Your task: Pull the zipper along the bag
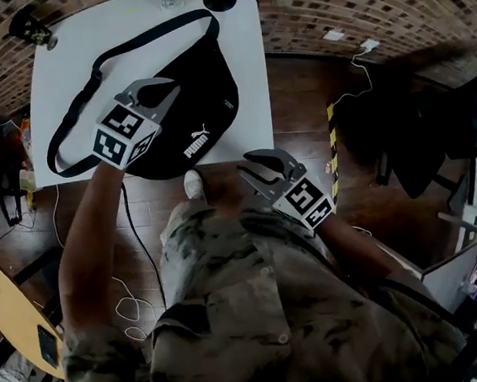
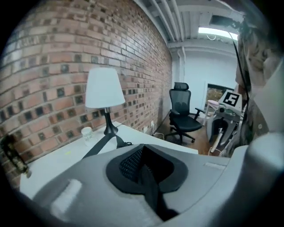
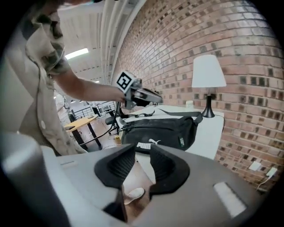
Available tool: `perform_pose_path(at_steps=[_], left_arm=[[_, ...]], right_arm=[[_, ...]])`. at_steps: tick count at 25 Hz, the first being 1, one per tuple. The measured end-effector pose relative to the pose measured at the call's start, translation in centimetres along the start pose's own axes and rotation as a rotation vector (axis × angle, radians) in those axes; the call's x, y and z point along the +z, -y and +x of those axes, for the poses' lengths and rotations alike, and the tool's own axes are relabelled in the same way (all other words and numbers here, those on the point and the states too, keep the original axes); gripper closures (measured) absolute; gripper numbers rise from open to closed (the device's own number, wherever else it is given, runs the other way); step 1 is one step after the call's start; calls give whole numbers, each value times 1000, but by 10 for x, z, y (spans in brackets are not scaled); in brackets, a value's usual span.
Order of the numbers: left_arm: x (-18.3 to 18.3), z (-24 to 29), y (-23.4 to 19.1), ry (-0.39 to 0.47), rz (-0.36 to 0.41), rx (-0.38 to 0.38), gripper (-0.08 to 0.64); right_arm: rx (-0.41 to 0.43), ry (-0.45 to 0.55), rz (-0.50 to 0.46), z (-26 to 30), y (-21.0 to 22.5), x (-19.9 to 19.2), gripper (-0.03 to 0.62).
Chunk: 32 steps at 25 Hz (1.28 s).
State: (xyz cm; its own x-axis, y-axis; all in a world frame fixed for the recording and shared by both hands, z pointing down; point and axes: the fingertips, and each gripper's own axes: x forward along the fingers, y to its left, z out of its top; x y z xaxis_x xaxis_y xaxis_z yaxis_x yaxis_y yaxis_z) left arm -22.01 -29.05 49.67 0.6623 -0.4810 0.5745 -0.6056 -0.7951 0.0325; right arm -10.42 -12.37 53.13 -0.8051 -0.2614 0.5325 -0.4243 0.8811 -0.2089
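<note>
Black bag (image 1: 199,97) lay on white surface (image 1: 65,68). Left gripper (image 1: 160,88) was over bag, jaws pressed together. Right gripper (image 1: 251,166) was near bag, just off surface edge, jaws spread, nothing between them.

My right gripper (image 3: 142,154) has its jaws apart, and nothing stands between them. Beyond them a black bag (image 3: 164,129) lies on the white table (image 3: 211,133). My left gripper (image 3: 148,96) hangs above the bag's left end. A lamp (image 3: 208,73) stands far right, near the brick wall (image 3: 253,102).
</note>
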Motion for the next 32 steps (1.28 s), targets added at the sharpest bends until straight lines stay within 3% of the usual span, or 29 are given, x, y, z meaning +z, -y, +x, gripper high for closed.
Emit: perform_pose_path(at_steps=[5,7,10,14,20,24,32], left_arm=[[24,-112,74,185,-230,261,558],[25,-141,123,192,-295,353,558],[23,-161,198,192,-379,418,558],[18,-182,293,206,-449,464,558],[14,-211,400,282,-493,503,558],[2,-234,462,328,-450,503,558],[-31,-265,576,382,-452,431,558]], right_arm=[[108,48,-139,-61,9,-6,483],[168,69,-169,-81,4,-10,489],[224,78,-190,-106,-9,-19,489],[284,113,-233,-133,-44,-19,491],[300,153,-287,-175,-106,-19,491],[265,188,-321,-212,-155,-28,494],[174,215,-241,-308,-252,-76,497]])
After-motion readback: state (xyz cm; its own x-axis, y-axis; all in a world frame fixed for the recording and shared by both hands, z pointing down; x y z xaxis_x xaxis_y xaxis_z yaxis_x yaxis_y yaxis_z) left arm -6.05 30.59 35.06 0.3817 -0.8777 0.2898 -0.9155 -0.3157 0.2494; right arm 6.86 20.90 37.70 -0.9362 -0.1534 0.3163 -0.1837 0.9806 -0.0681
